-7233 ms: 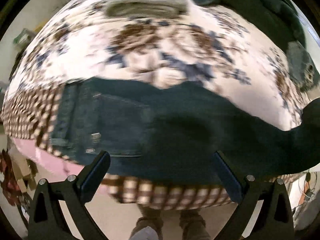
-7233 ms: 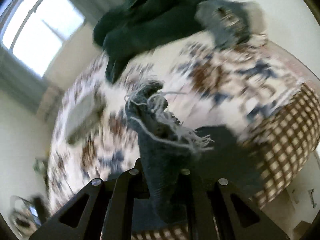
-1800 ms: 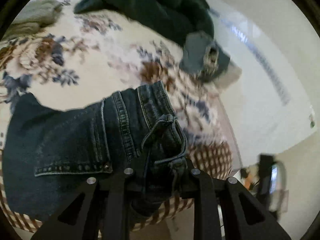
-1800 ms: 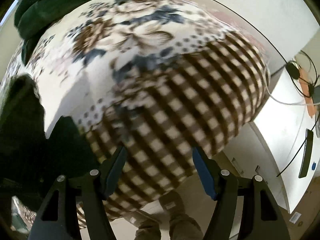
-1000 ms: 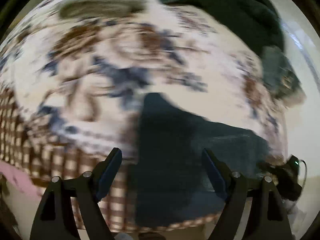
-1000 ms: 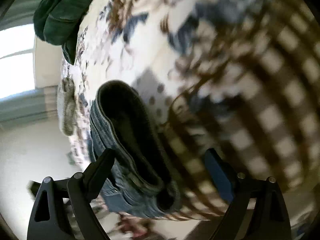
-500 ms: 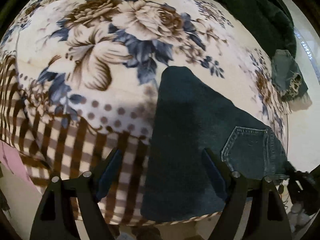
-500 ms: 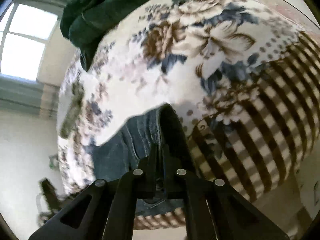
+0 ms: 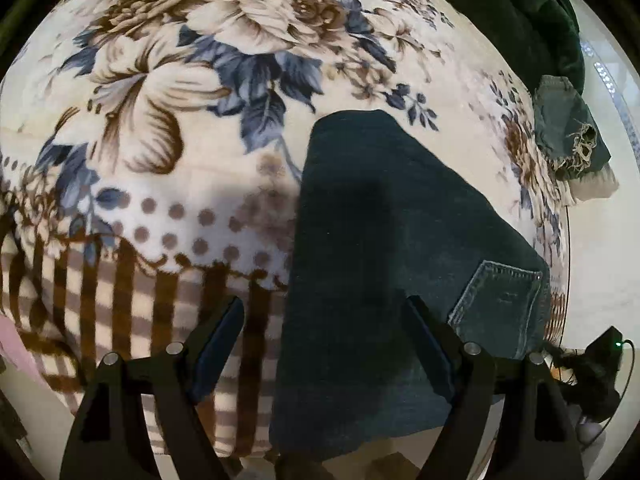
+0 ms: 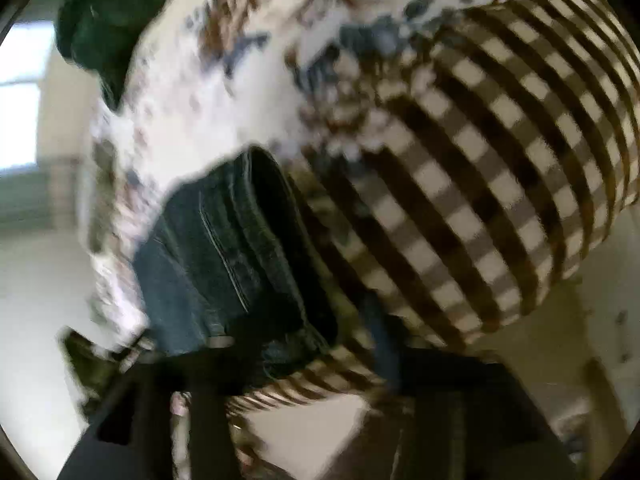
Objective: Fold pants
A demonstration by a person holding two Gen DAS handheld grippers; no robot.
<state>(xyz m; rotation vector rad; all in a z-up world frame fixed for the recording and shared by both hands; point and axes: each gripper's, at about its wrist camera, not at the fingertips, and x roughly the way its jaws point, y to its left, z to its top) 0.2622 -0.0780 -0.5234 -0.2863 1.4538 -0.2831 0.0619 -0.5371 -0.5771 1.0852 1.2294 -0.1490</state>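
Note:
Dark blue jeans [image 9: 384, 248] lie folded on the flowered blanket [image 9: 192, 128], reaching over the bed's near edge, a back pocket [image 9: 500, 304] at the right. My left gripper [image 9: 324, 344] is open and empty just above their near end. In the blurred right wrist view the folded waistband end of the jeans [image 10: 236, 256] lies at the bed edge. My right gripper [image 10: 296, 364] looks open, its left finger [image 10: 208, 392] by the denim, holding nothing that I can make out.
A dark green garment pile [image 9: 520, 20] and a frayed pair of denim shorts [image 9: 568, 128] lie at the far right of the bed. The checked blanket border [image 10: 480, 160] hangs over the bed edge. A window [image 10: 20, 100] is at the left.
My right gripper was shut on the waistband half a second ago; now it has opened and pulled back while moving fast. The left gripper stays open and has shifted slightly closer over the jeans.

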